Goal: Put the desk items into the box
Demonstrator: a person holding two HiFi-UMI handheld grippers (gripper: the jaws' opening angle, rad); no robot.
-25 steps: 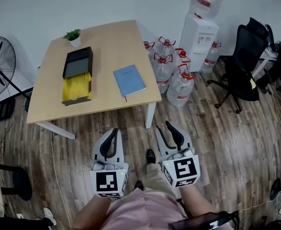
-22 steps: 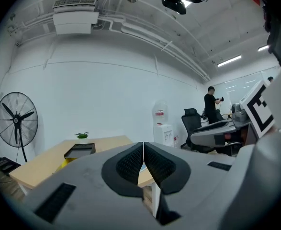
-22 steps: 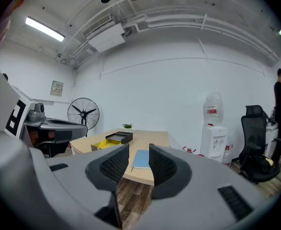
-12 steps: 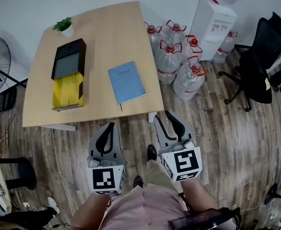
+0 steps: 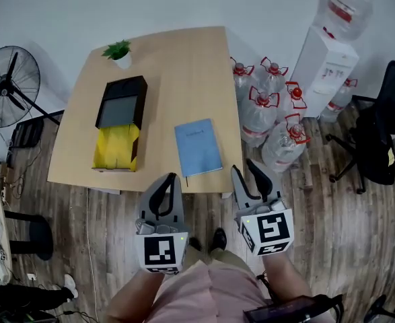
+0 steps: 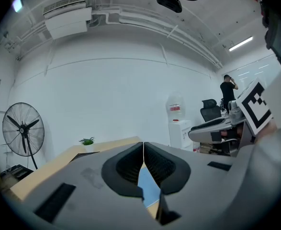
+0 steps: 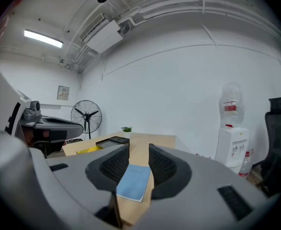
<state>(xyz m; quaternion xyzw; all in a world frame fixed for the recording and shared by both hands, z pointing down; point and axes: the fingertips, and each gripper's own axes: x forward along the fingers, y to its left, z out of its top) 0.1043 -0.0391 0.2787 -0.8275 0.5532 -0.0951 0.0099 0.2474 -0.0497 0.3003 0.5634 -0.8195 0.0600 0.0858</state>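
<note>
Head view: left claw (image 5: 169,179) pressed together, right claw (image 5: 248,173) narrow, both empty; widen right before taking book (image 5: 198,147) by its near edge.

Fan (image 5: 10,89), water bottles (image 5: 256,118), dispenser (image 5: 328,60), office chair (image 5: 377,138)

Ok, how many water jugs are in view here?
7 jugs: five clustered on the floor between the table and the dispenser, one beside the dispenser, one mounted on top. Others may be hidden behind.
</note>
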